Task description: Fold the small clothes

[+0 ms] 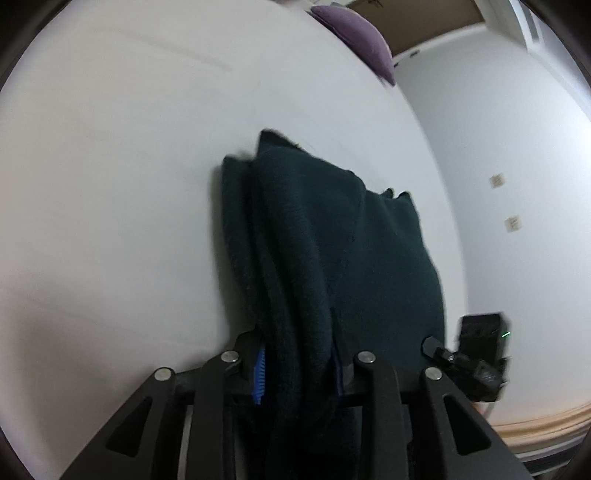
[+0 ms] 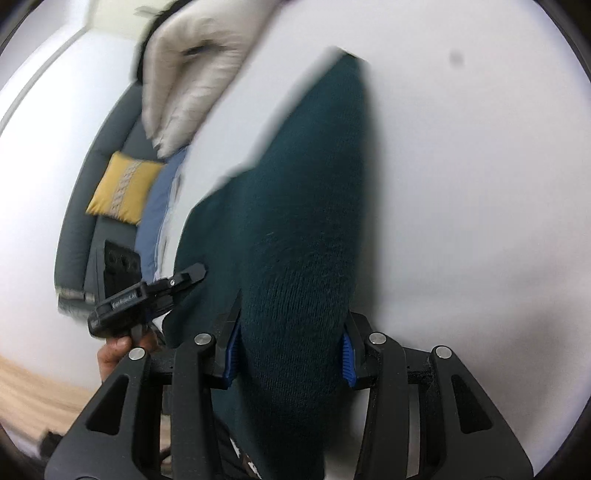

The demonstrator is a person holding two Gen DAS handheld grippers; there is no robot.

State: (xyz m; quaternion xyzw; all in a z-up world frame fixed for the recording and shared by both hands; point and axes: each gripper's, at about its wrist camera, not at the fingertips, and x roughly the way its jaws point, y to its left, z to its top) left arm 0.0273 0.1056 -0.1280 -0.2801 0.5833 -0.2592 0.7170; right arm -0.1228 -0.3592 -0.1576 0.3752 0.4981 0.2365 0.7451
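Together, both grippers hold one dark green knitted garment point(image 1: 332, 236) over a white bed point(image 1: 110, 184). Near the bottom of the left wrist view, the left gripper point(image 1: 297, 369) has its jaws clenched on a bunched fold. Likewise, the right gripper point(image 2: 290, 350) has its jaws clamped on a thick fold, and the cloth stretches away toward the far side. A purple pillow point(image 1: 354, 33) lies far off, and a yellow cushion point(image 2: 122, 188) sits left on a grey sofa point(image 2: 79, 236).

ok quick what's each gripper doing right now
left gripper: shut on the dark green garment.
right gripper: shut on the same garment.
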